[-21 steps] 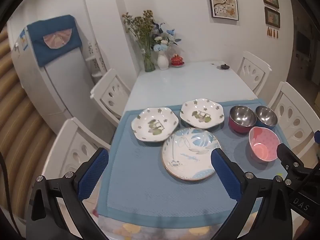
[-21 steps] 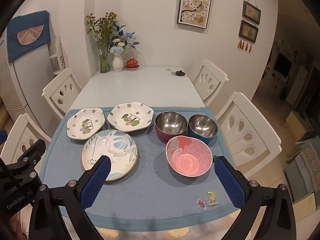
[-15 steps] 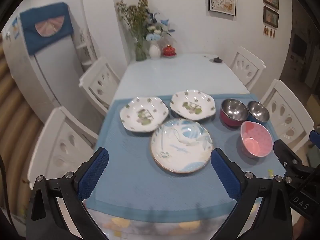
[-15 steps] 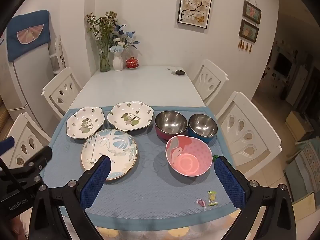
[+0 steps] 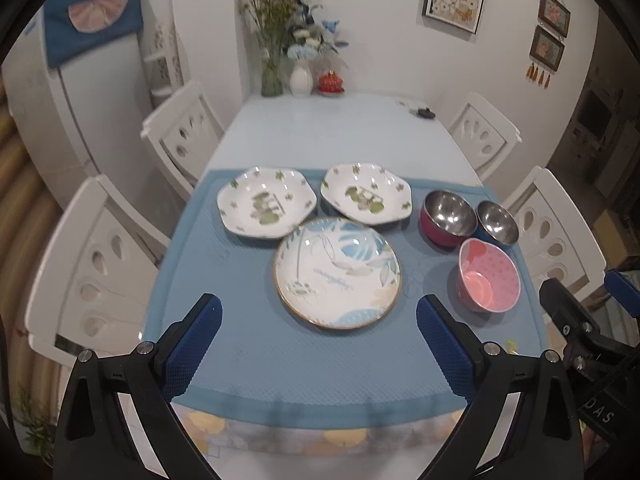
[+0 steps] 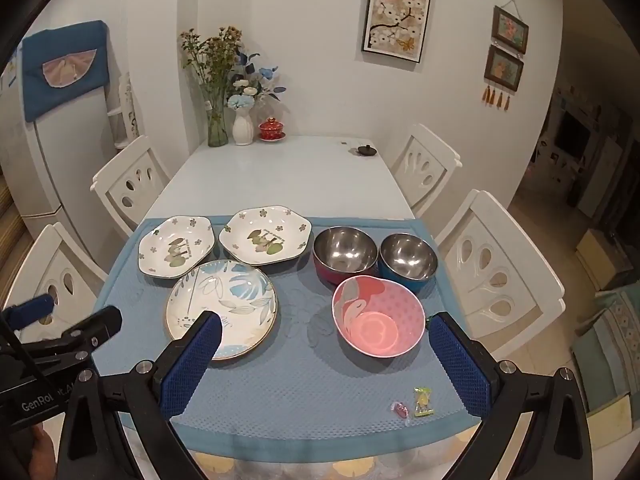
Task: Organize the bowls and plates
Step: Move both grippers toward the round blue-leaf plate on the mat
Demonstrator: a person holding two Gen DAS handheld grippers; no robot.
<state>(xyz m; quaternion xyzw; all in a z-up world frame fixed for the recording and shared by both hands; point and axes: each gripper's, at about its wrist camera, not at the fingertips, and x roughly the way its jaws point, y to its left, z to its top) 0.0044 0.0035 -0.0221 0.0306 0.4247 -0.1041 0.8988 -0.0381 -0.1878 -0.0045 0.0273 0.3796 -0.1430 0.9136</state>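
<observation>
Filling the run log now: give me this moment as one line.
left gripper: open, empty | right gripper: open, empty | three plates, three bowls on blue mat, unstacked | round plate nearest left gripper | pink bowl nearest right

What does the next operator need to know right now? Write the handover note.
Left claw: open, holding nothing, above the mat's near edge.
Right claw: open, holding nothing.
On the blue mat: two white hexagonal dishes at the back, round leaf plate in front; red steel bowl, blue steel bowl, pink bowl on the right.
Done: nothing stacked.
Left: group plates and bowls.
</observation>
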